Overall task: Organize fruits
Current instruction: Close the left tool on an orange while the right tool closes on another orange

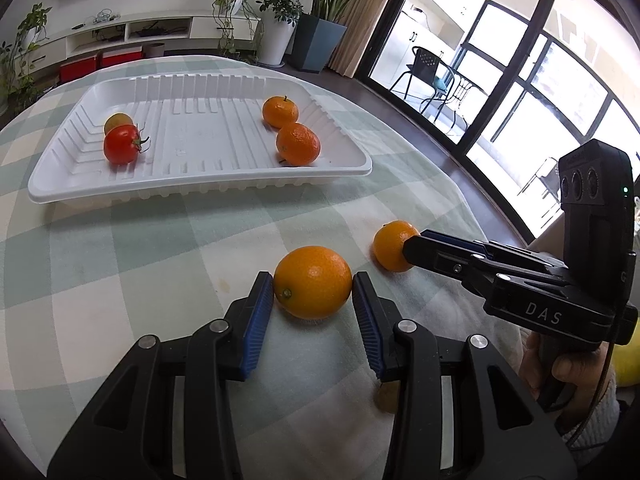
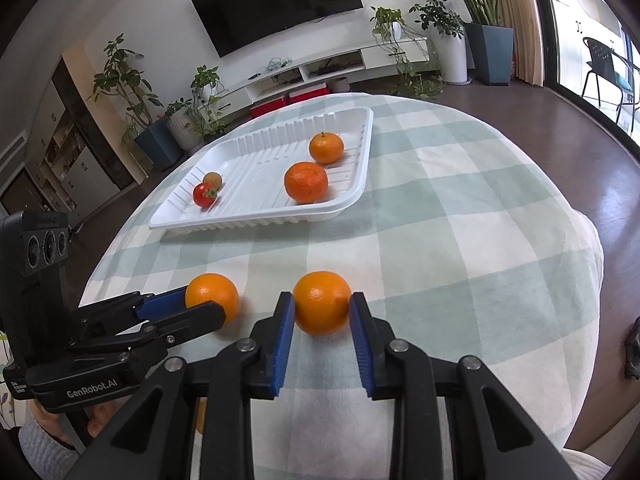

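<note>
left tongs (image 1: 313,294) clamp orange (image 1: 313,282) | right tongs (image 2: 322,312) "DAS" clamp mandarin (image 2: 322,302) | left: "GenRobot.AI"

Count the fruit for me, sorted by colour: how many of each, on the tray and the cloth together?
Orange: 4, two in the tray () and two on the cloth ()
Red: 1, a tomato
Yellowish-brown: 1, behind the tomato
Total: 6

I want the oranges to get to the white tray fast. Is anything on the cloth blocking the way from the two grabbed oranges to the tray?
Nothing visible does. The left gripper is shut on one orange, the right gripper on the other orange. Only bare checked cloth lies between them and the white tray.
</note>
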Tool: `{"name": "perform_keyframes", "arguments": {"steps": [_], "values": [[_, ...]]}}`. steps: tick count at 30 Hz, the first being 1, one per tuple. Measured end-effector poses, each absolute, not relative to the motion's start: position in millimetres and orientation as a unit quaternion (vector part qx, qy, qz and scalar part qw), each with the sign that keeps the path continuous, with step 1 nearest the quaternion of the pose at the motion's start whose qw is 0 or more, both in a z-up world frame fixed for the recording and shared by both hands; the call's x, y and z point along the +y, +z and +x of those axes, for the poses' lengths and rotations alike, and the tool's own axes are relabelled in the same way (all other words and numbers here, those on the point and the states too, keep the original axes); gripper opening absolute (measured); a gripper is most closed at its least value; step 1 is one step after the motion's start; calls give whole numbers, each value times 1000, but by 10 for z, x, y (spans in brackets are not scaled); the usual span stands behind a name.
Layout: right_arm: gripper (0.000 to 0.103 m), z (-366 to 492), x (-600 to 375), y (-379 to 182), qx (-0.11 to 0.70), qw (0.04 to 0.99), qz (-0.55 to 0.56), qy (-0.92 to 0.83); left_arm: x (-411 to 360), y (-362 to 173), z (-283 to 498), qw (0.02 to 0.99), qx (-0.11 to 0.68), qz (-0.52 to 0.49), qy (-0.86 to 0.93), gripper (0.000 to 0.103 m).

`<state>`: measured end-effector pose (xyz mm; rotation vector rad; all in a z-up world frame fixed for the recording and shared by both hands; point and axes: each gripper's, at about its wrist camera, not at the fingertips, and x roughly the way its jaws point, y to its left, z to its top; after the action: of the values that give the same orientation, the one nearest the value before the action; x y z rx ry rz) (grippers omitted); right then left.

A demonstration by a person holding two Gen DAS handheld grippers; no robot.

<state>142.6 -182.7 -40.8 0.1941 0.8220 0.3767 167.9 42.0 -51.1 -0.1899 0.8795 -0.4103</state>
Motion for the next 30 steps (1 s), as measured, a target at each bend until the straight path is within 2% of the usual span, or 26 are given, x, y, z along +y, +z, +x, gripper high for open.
{"name": "perform_keyframes", "arguments": {"steps": [4, 14, 30], "values": [[38, 1442, -1748, -446, 405, 895, 71, 172, 419, -497, 1668, 881, 421, -90, -198, 38], [37, 1467, -1732, -452, 401, 897, 68, 170, 422, -490, 1661, 880, 422, -91, -198, 38], [36, 1494, -1907, -479, 408, 877, 152, 205, 478, -424, 1633, 882, 415, -101, -199, 38]]}}
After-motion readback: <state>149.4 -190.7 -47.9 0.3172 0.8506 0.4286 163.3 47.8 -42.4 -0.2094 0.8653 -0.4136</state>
